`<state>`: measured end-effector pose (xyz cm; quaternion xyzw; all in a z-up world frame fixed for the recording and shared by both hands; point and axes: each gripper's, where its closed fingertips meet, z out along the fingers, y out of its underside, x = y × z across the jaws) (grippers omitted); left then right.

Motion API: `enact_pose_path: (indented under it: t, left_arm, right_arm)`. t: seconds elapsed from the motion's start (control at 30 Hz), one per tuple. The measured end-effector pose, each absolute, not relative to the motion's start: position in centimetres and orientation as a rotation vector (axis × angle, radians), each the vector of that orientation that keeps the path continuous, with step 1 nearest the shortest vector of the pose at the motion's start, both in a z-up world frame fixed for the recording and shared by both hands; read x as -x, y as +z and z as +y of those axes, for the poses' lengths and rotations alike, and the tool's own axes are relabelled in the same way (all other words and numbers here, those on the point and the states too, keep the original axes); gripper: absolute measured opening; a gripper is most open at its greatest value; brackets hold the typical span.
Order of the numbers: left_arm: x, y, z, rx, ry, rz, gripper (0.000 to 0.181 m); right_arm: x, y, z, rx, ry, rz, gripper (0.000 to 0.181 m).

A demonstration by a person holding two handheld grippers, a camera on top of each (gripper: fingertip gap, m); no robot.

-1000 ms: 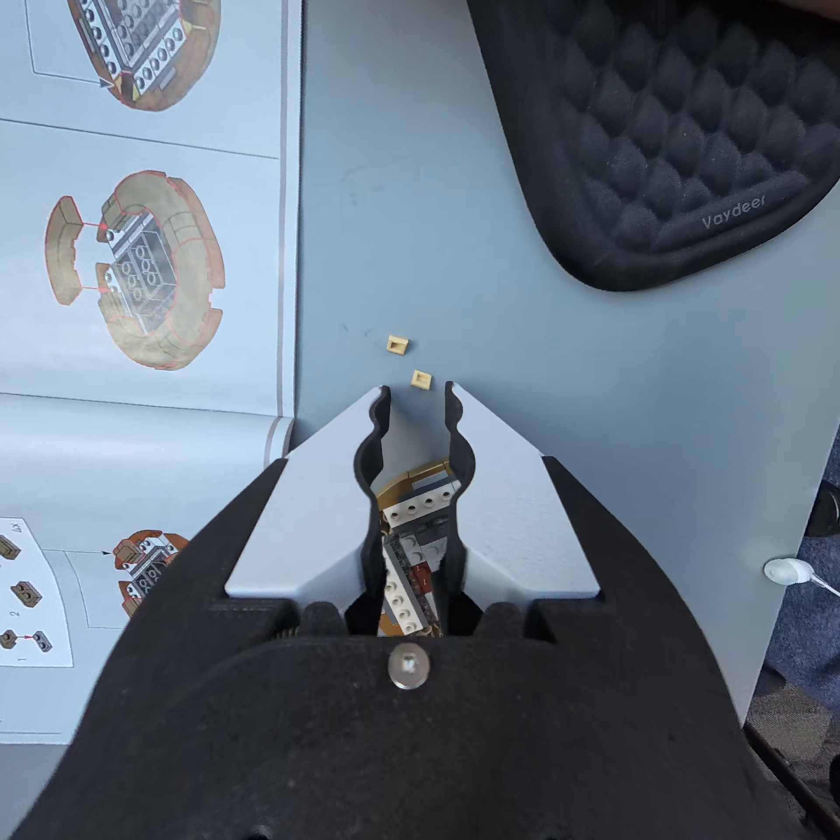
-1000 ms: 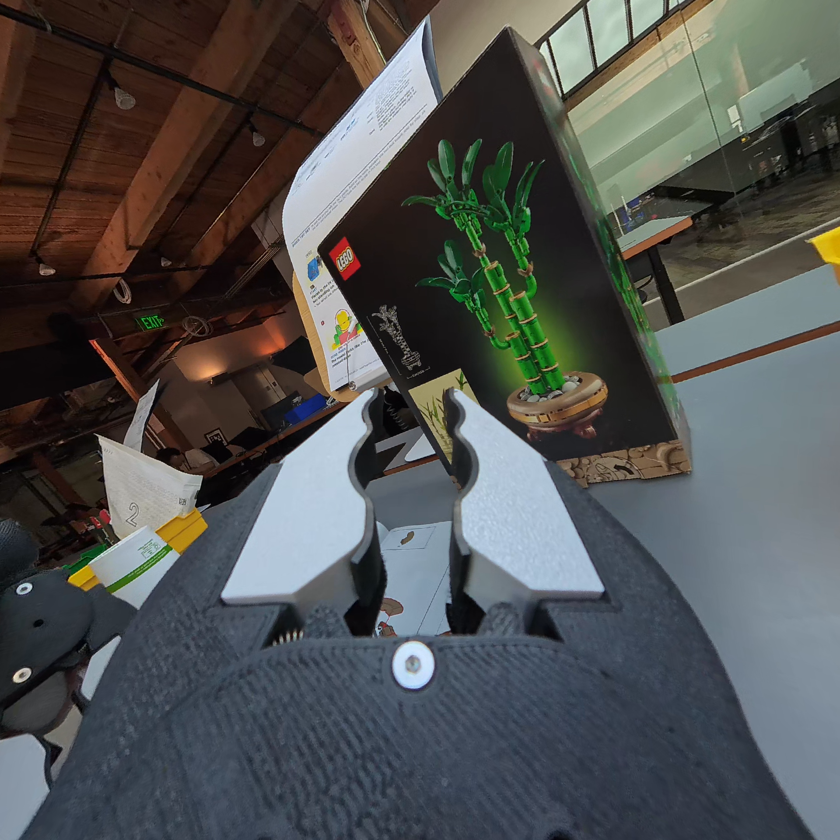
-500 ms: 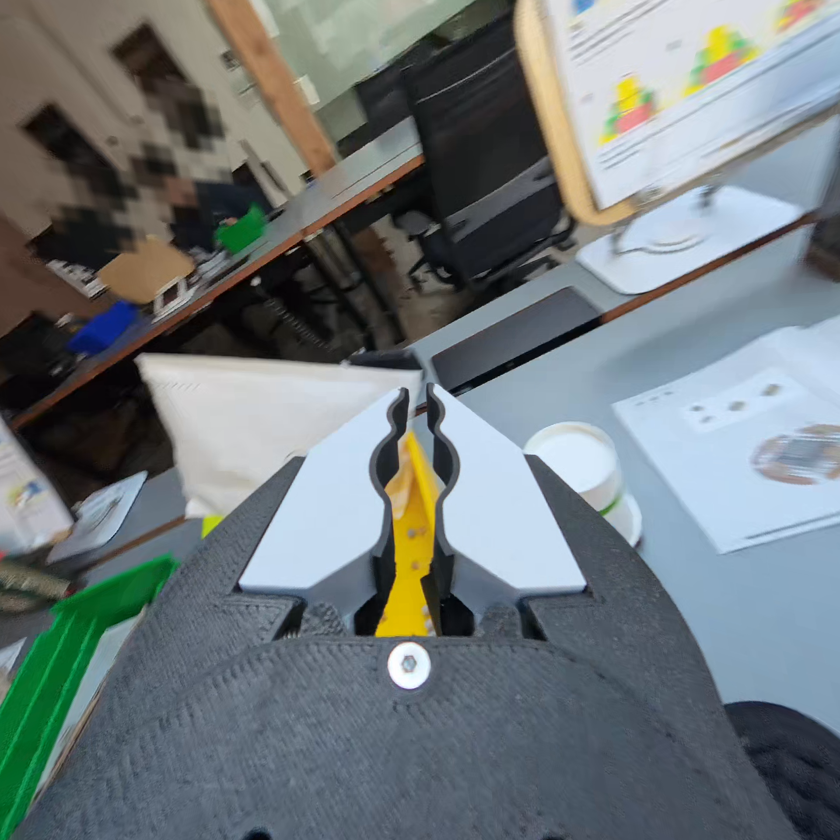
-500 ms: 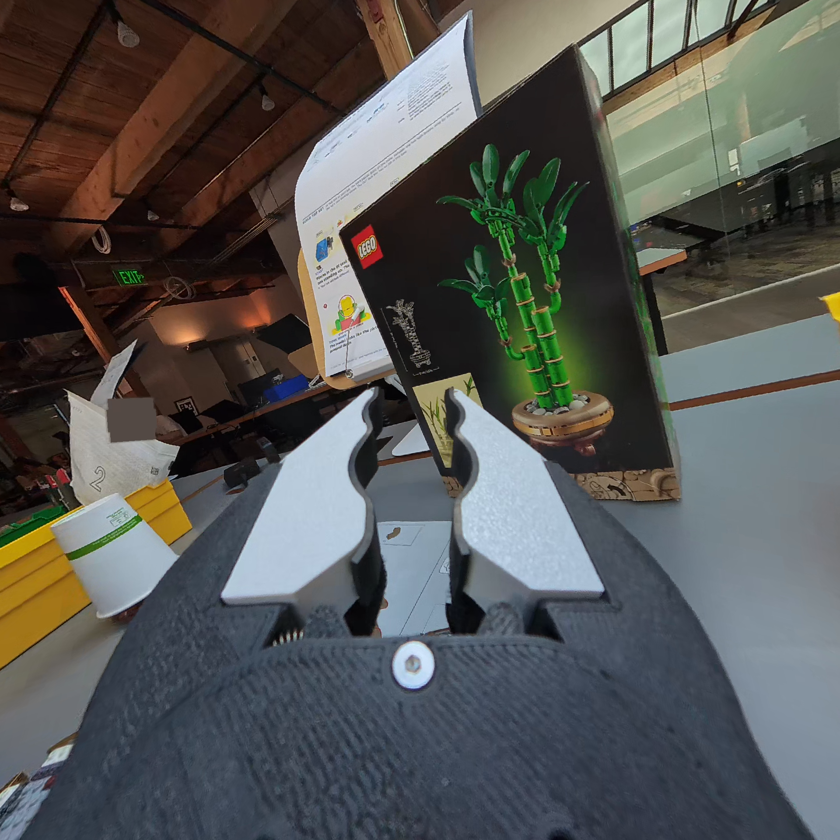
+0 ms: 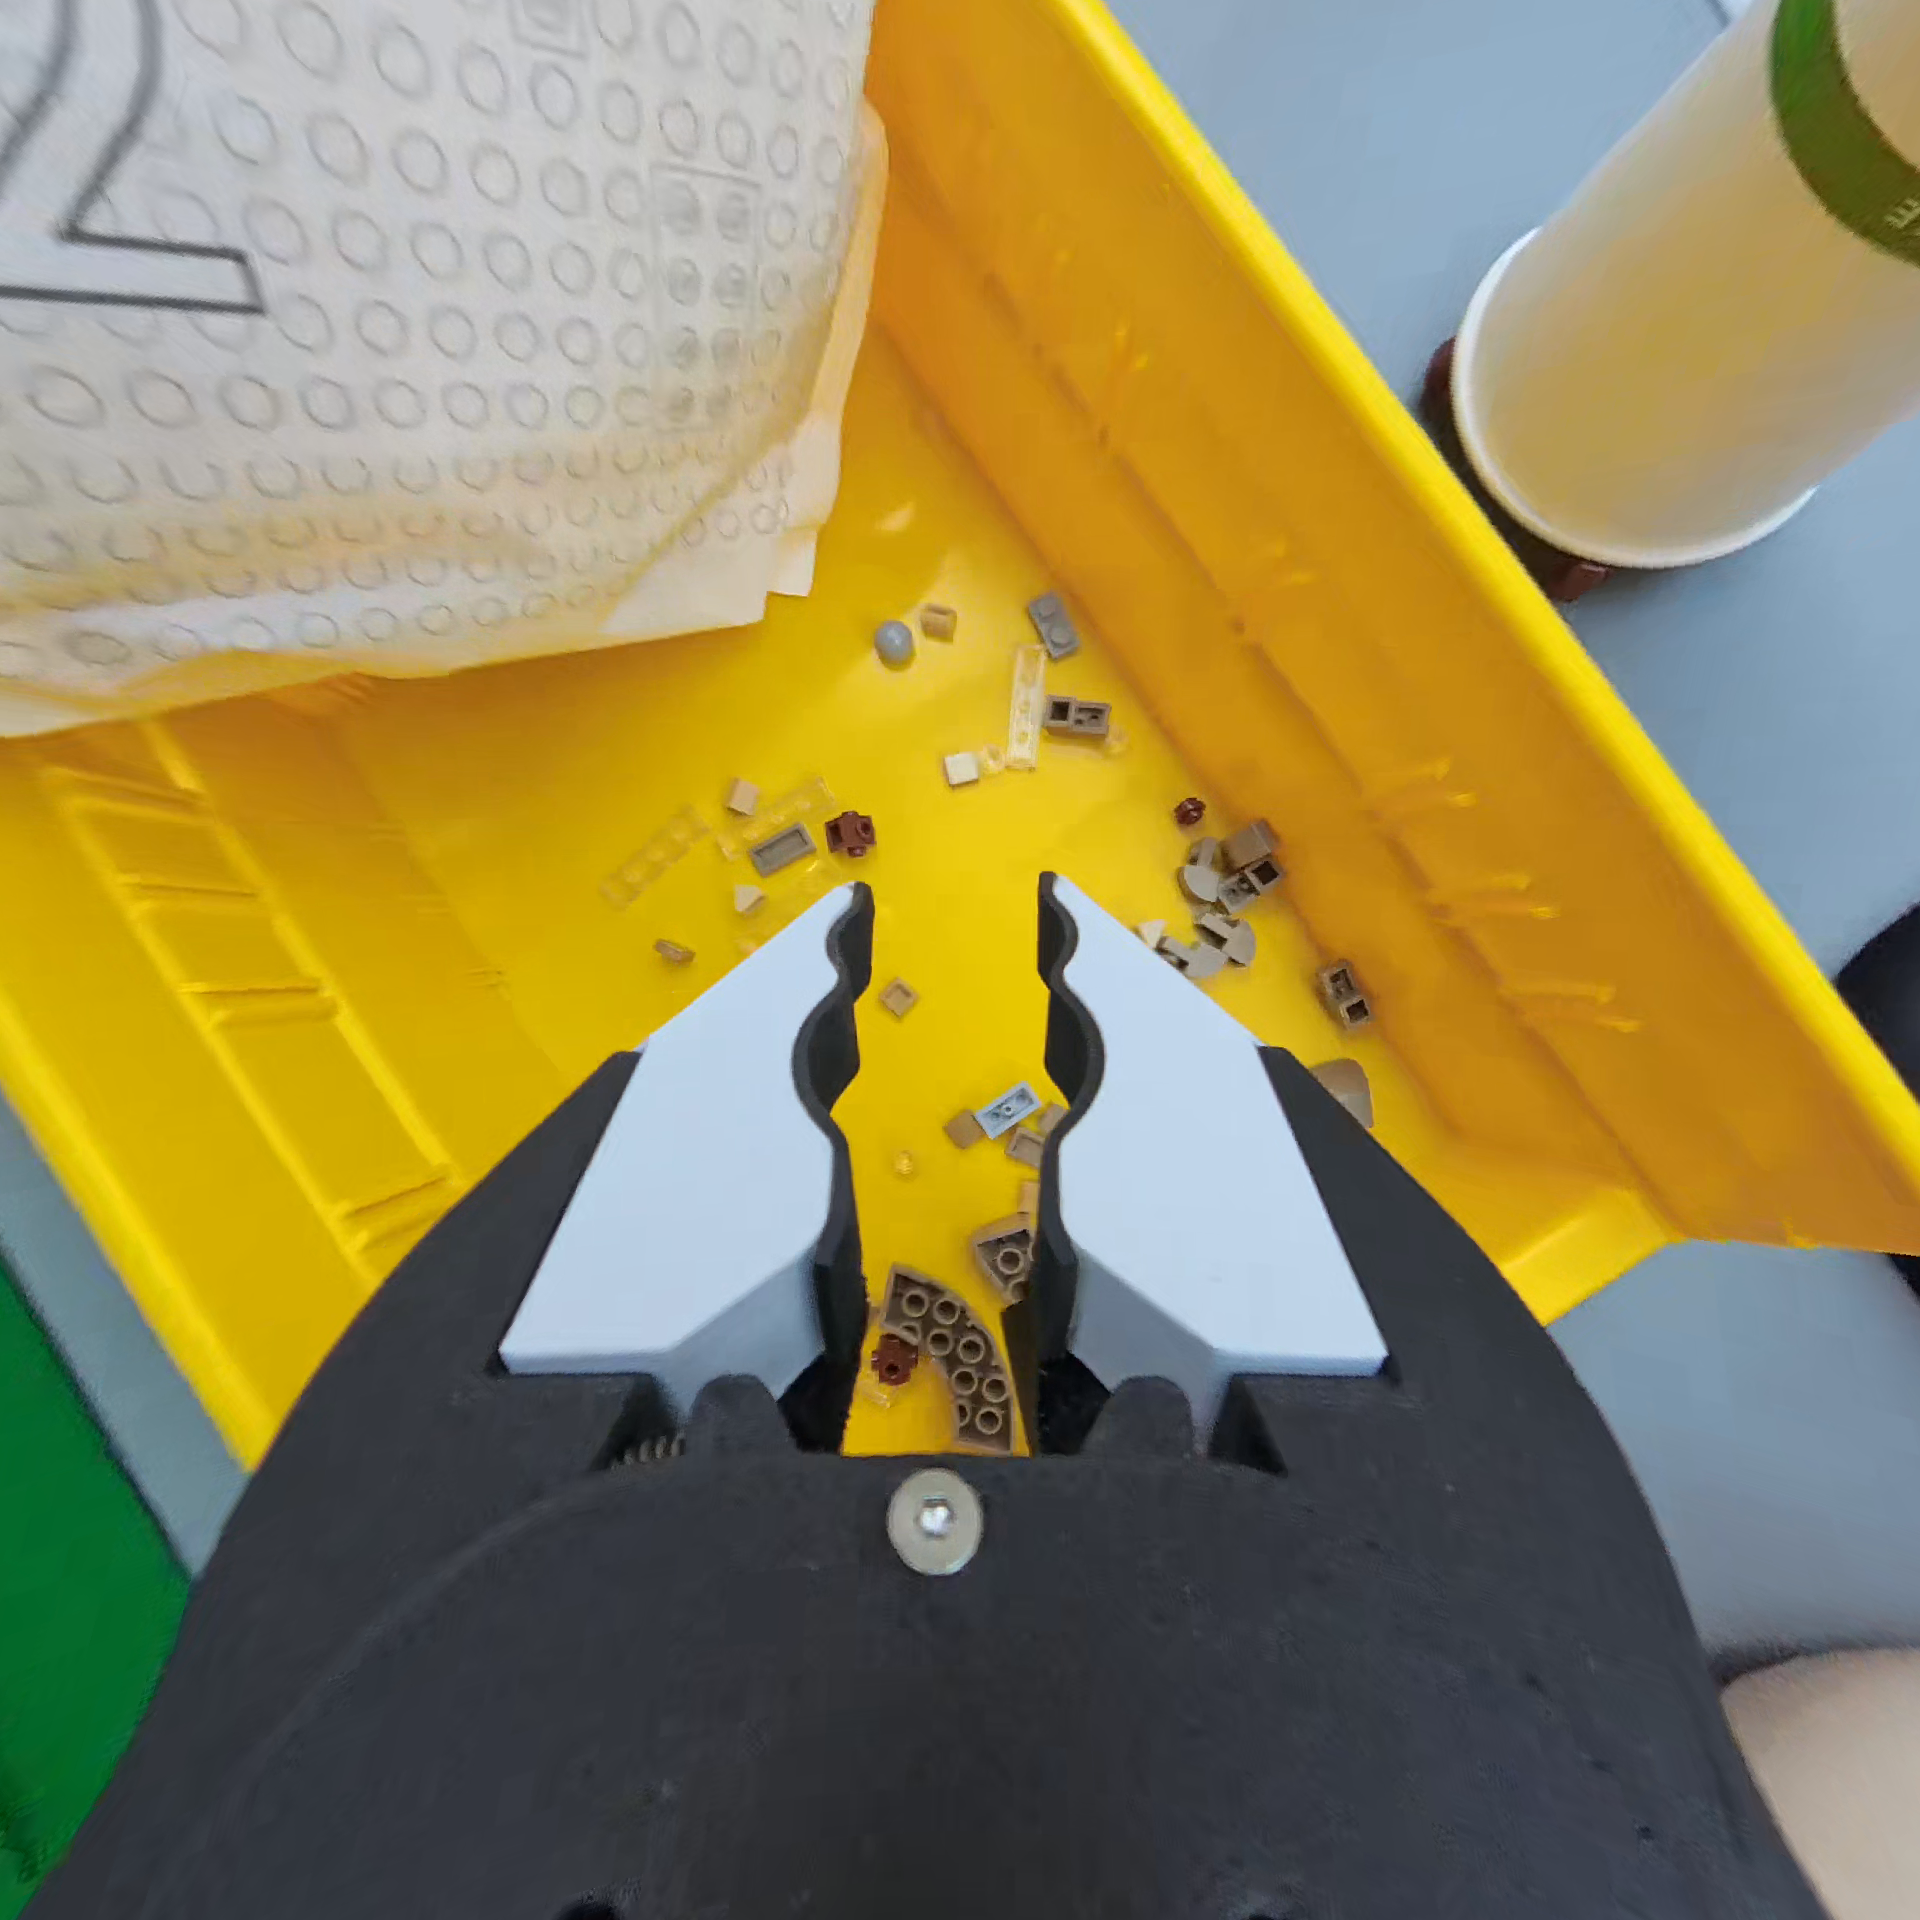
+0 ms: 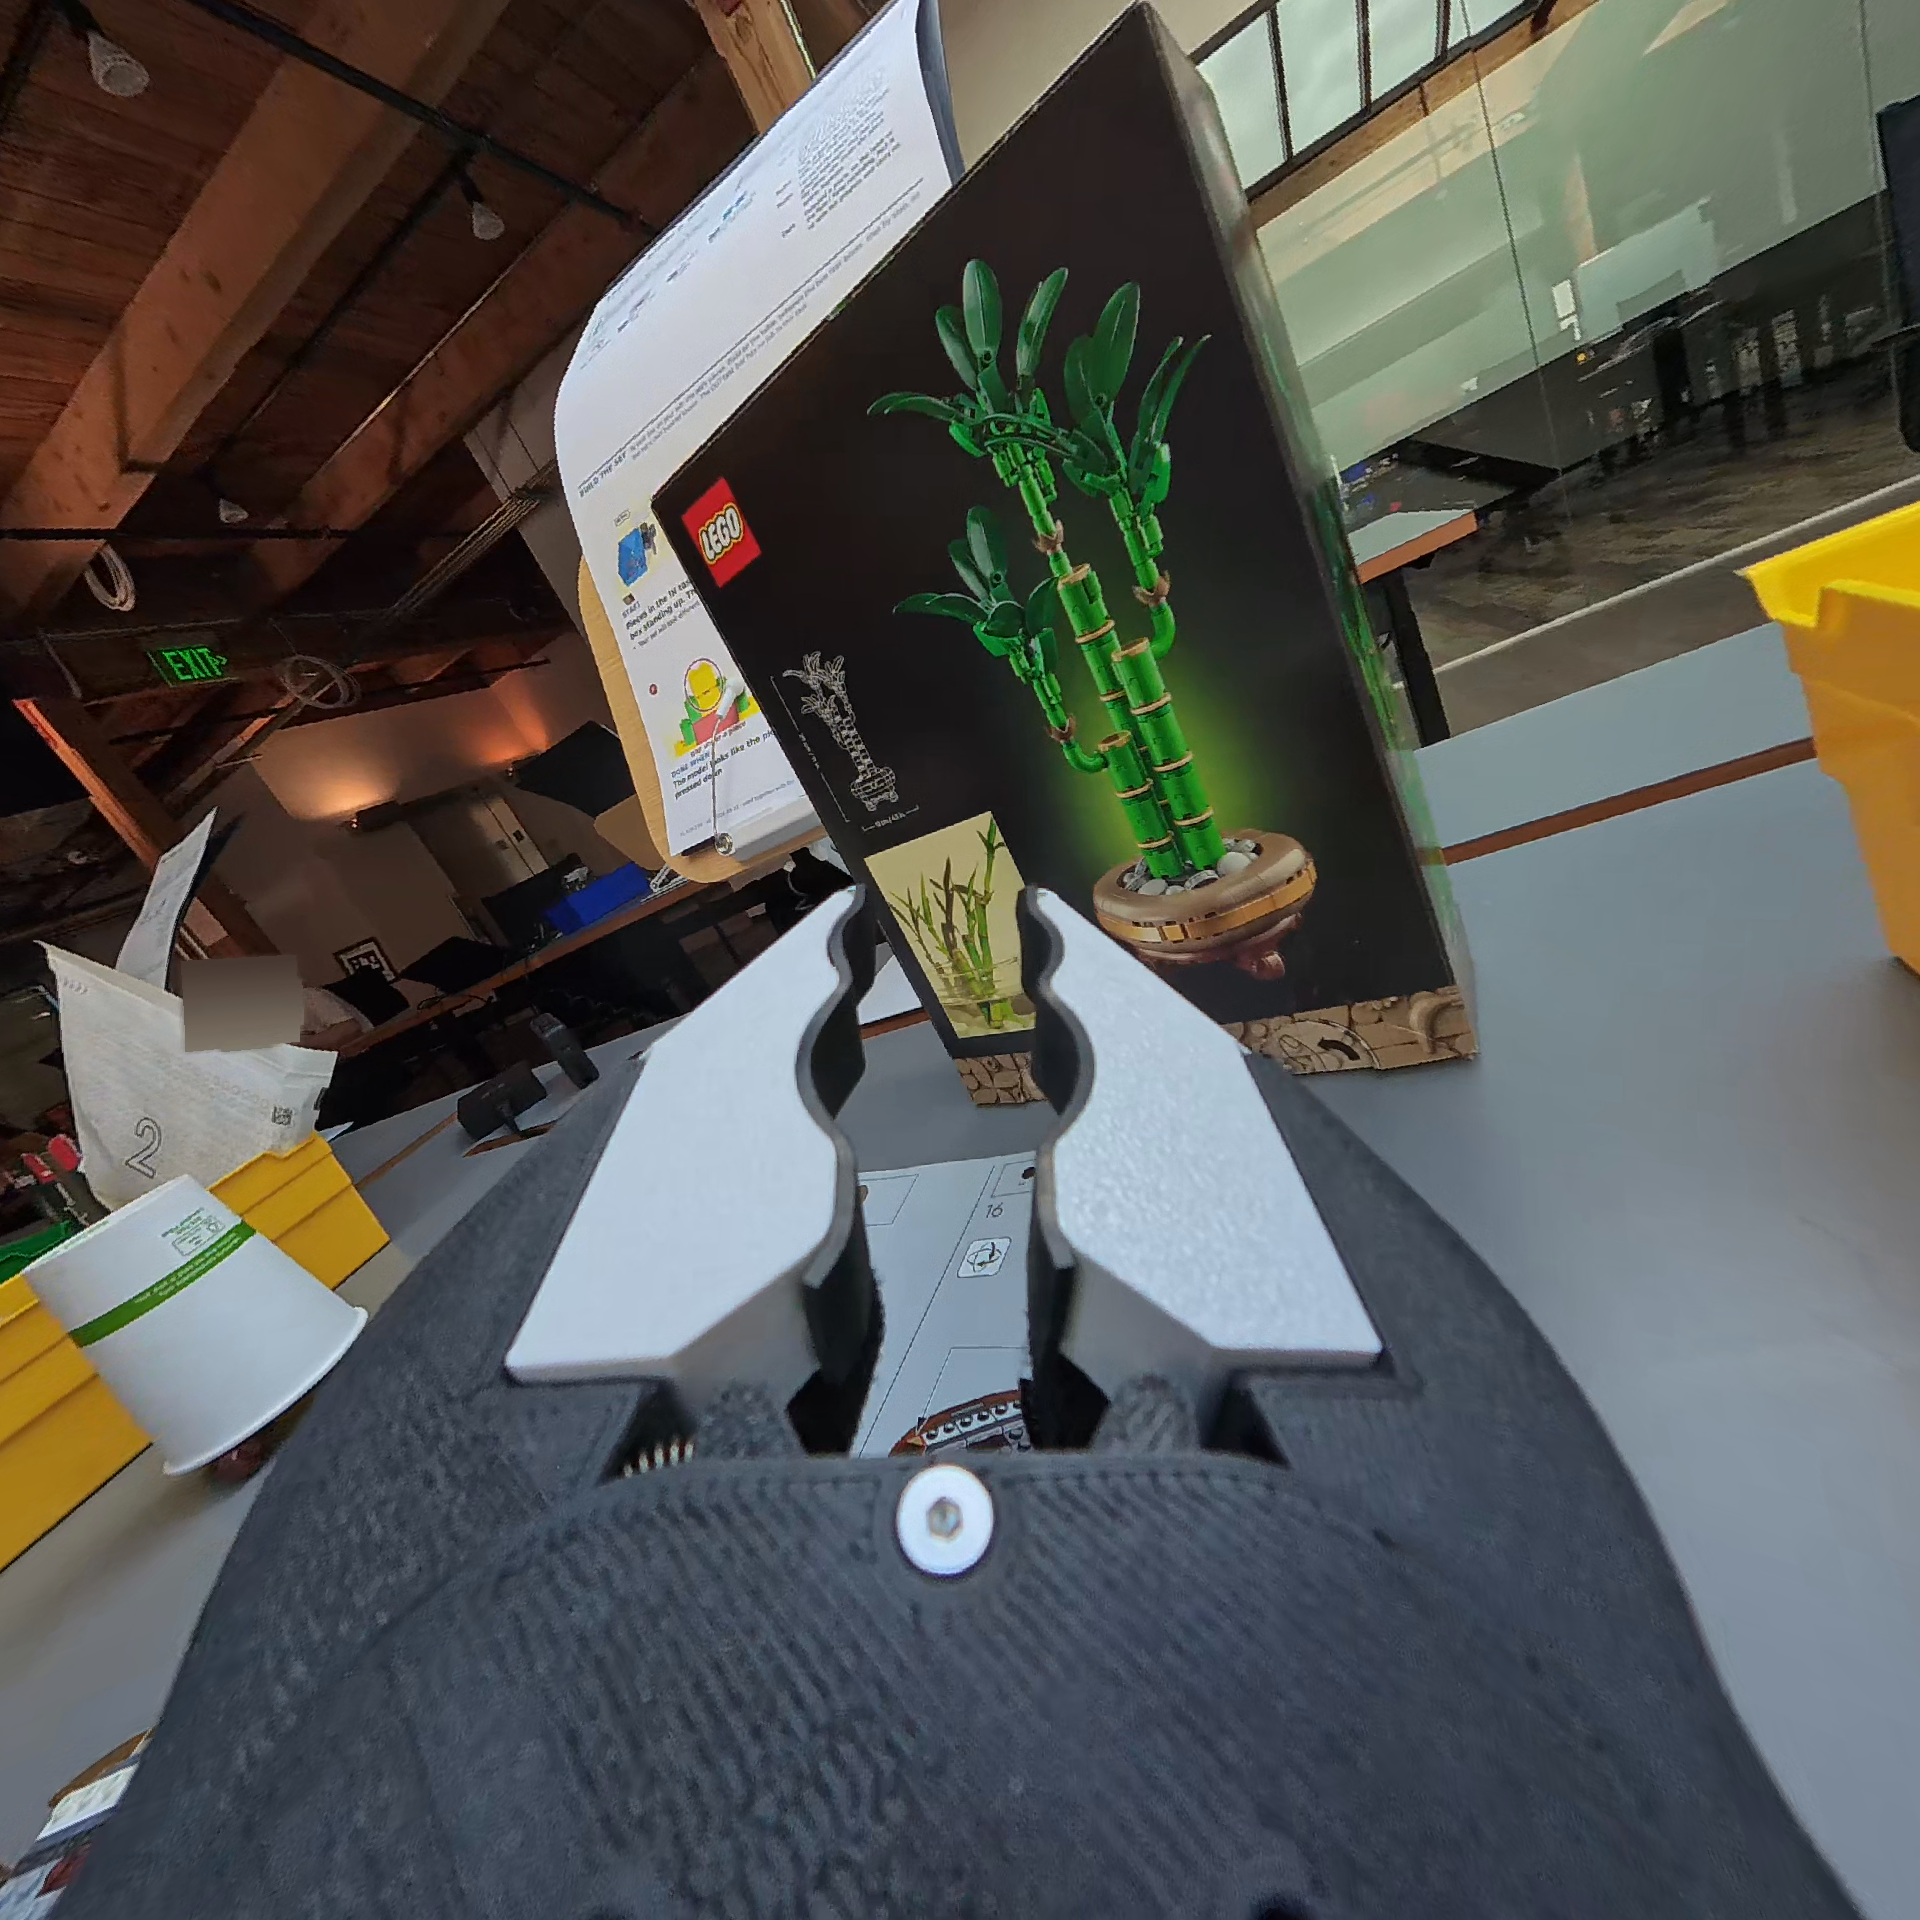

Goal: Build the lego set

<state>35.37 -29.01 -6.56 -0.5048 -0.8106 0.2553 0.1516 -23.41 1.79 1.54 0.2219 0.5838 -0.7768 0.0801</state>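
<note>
Bricks [image 5: 899, 998] under left hand-held gripper [image 5: 954, 896]

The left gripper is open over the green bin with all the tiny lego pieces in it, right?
Not quite: the bin with the tiny lego pieces is yellow, not green. The left wrist view shows it. The rest holds: the left gripper is open over it, with nothing between its fingers.
</note>
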Motion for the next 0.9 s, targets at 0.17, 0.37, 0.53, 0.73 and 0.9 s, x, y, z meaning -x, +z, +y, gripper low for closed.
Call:
enact_pose_path:
  t: [0.17, 0.37, 0.53, 0.73, 0.9]
  left_arm:
    - [-34.0, -8.6, -29.5, 1.467, 0.663, -2.297, 0.031]
    - [-33.9, -9.6, -31.8, 1.454, 0.730, -2.397, 0.029]
    - [-33.4, -10.5, -31.5, 1.481, 0.702, -2.371, 0.026]
    - [-33.8, -10.6, -28.3, 1.551, 0.499, -2.321, 0.023]
    - [-32.9, -10.9, -26.0, 1.621, 0.382, -2.219, 0.020]
  right_arm:
    - [23.6, 1.4, 1.9, -0.684, -2.313, 1.731, 0.026]
    - [23.8, 1.3, 2.0, -0.700, -2.301, 1.700, 0.026]
    - [23.5, 1.3, 1.8, -0.677, -2.286, 1.705, 0.026]
    - [23.4, 1.2, 1.6, -0.671, -2.273, 1.703, 0.026]
    - [23.2, 1.1, 1.4, -0.661, -2.263, 1.712, 0.026]
